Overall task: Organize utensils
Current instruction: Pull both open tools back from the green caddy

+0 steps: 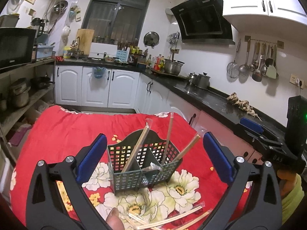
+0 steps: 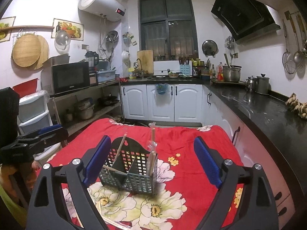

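Wrapped chopsticks partly sorted into the caddy

Both blue-padded grippers, left (image 1: 153, 159) and right (image 2: 151, 163), hung released and empty around the dark slotted plastic caddy (image 1: 142, 164) mid-tablecloth (image 1: 57, 134); next, probably, grasping the loose wrapped wooden chopsticks (image 1: 172, 218) at its near edge.

Light: you have even, fairly bright indoor light from overhead; the window (image 2: 167, 25) is dark.
Glare: sheen on the counter (image 2: 264, 107) right of the window.
Edges: strong fisheye bending, black corners.
Focus: sharp mid-frame, slightly soft nearest you.

matt plastic basket (image 1: 143, 164), wooden chopsticks (image 1: 134, 151), printed cloth (image 1: 57, 130).
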Demonstrator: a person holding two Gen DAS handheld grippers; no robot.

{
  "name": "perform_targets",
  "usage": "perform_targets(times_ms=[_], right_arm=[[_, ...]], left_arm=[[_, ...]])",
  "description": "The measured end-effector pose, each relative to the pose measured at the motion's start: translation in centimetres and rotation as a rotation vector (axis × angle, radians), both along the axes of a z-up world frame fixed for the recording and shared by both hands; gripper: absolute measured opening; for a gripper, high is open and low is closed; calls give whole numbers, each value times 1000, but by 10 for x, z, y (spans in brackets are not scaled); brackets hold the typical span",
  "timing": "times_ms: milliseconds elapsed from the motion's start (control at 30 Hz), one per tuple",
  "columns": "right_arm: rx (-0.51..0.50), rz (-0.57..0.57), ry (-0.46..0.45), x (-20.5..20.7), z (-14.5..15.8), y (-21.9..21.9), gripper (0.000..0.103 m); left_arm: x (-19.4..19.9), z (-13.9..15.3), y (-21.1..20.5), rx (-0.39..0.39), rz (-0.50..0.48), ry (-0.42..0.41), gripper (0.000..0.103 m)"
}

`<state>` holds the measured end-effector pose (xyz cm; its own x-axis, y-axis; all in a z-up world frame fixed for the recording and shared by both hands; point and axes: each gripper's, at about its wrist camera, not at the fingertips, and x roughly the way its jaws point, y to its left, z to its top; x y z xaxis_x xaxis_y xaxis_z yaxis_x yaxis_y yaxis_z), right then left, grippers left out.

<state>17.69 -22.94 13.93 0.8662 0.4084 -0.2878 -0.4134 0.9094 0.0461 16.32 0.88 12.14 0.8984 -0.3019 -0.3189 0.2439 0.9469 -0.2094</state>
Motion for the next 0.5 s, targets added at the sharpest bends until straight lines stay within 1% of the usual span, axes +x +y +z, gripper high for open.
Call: perform_targets(times_ms=[267,500], right_arm=[[-7,7,4,-21,-9,-5,88],[-22,11,28,-29,-22,-1,88]], left_arm=[[-21,-8,3,-1,-1,-2,92],[-28,-24,10,-19,9,37,92]])
